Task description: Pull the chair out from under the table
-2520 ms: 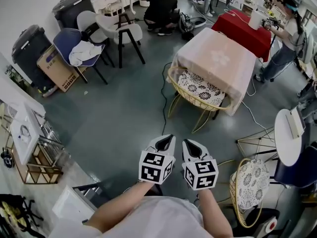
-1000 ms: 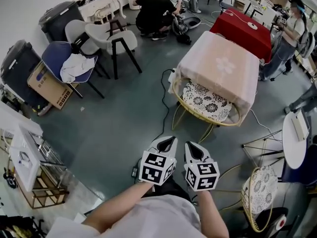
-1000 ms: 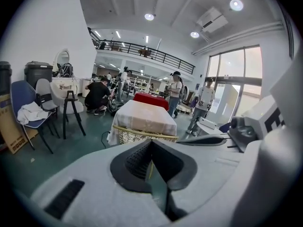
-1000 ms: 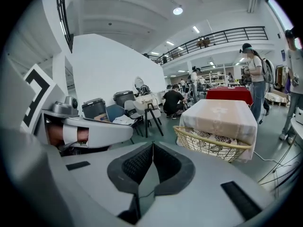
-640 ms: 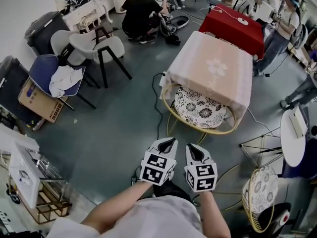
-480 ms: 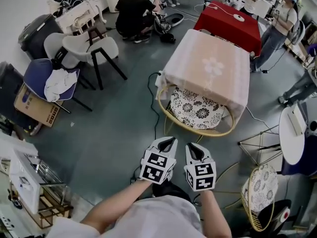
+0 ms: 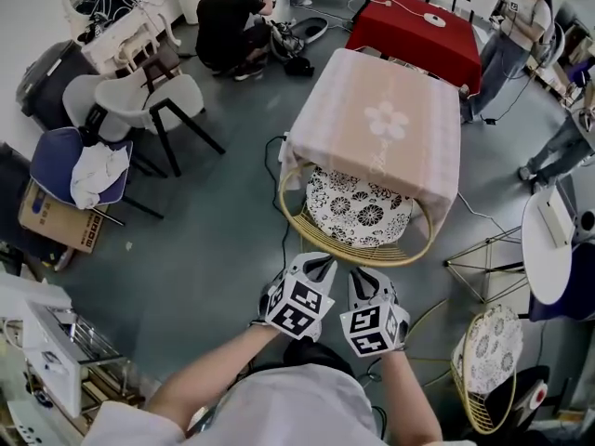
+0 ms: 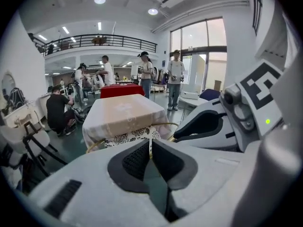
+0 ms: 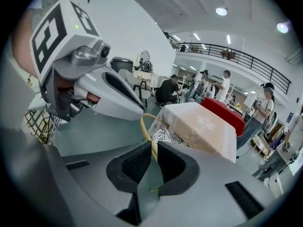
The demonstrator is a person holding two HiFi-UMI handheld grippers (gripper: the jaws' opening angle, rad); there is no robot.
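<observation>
A gold wire chair (image 7: 358,216) with a black-and-white floral cushion stands tucked partly under the table (image 7: 376,128), which wears a pale pink cloth. Its curved back rim (image 7: 363,260) faces me. My left gripper (image 7: 315,264) and right gripper (image 7: 365,275) hover side by side just short of that rim, both shut with nothing between the jaws. In the left gripper view the left gripper (image 8: 150,144) points at the cushion (image 8: 125,137) and table (image 8: 124,115). Over the tips of the right gripper (image 9: 154,149) in its own view, the gold rim (image 9: 146,122) shows close ahead.
A second wire chair (image 7: 482,365) stands at the lower right, a round white table (image 7: 544,249) to the right. Behind the pink table is a red table (image 7: 414,31). Grey chairs (image 7: 149,100) and a blue chair (image 7: 65,165) stand at the left. A cable (image 7: 279,203) runs along the floor. Several people stand around.
The table and chair have come nearer and lower in the head view. Both grippers moved forward and down towards the chair's back rim and rolled slightly. Their jaws stayed shut.
</observation>
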